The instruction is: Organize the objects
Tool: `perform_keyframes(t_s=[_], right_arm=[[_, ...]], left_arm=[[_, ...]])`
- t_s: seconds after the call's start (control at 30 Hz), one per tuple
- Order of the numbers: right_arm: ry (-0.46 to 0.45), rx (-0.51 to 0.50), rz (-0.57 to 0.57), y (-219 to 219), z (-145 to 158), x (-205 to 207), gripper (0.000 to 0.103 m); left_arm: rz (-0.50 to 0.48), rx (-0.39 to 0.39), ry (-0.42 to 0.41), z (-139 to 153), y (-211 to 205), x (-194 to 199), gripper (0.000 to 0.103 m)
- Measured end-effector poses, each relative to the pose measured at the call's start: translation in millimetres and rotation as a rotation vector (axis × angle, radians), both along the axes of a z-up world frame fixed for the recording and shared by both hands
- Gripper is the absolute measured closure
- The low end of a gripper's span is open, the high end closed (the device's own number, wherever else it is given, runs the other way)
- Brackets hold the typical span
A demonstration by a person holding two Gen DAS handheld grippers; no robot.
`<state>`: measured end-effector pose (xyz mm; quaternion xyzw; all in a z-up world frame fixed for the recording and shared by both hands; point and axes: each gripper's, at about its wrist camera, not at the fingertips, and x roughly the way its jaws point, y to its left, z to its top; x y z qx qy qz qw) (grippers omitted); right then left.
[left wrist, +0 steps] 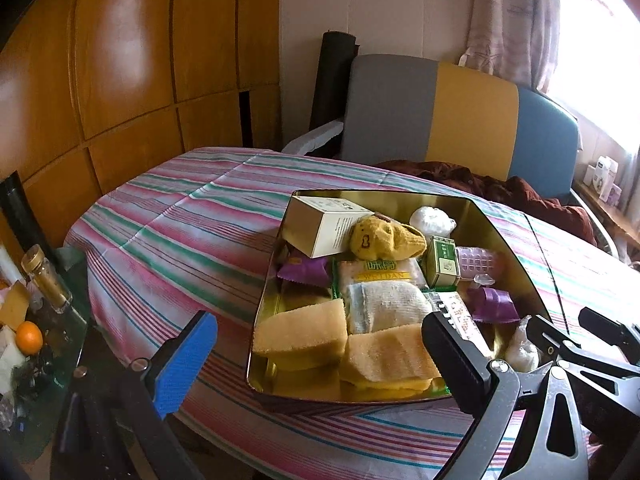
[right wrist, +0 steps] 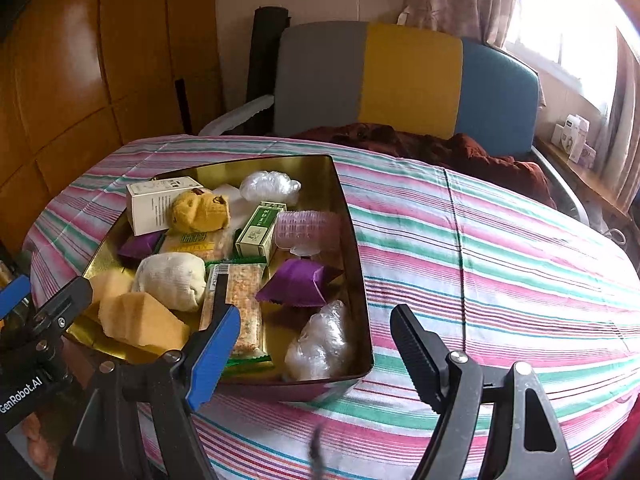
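Note:
A gold metal tin (left wrist: pixel 508 240) (right wrist: pixel 352 232) sits on the striped tablecloth, full of items: yellow sponges (left wrist: pixel 304 332) (right wrist: pixel 140 316), a white cloth roll (left wrist: pixel 384 304) (right wrist: pixel 170 276), a white box (left wrist: pixel 320 224) (right wrist: pixel 154 204), a yellow plush (left wrist: pixel 384 236) (right wrist: pixel 200 208), a green box (left wrist: pixel 442 262) (right wrist: pixel 258 230), purple packets (left wrist: pixel 492 304) (right wrist: pixel 298 282), snack bars (right wrist: pixel 242 296) and clear bags (right wrist: pixel 320 344). My left gripper (left wrist: pixel 320 356) is open and empty over the tin's near edge. My right gripper (right wrist: pixel 316 344) is open and empty at the tin's near right corner.
The round table (right wrist: pixel 500 248) wears a pink, green and white striped cloth. A grey, yellow and blue chair (left wrist: pixel 452 120) with a dark red garment (right wrist: pixel 440 148) stands behind it. A side table at left holds a bottle (left wrist: pixel 44 280) and an orange (left wrist: pixel 29 337).

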<state>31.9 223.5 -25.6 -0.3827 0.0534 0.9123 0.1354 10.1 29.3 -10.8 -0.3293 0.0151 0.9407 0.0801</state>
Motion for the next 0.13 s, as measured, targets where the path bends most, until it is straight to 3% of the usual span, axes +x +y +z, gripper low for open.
perform_keyframes(t_s=[0.13], right_arm=[[0.005,0.001,0.000,-0.2,1.3,0.1,0.024]], left_arm=[[-0.005,0.001,-0.007,-0.3,0.8,0.2,0.000]])
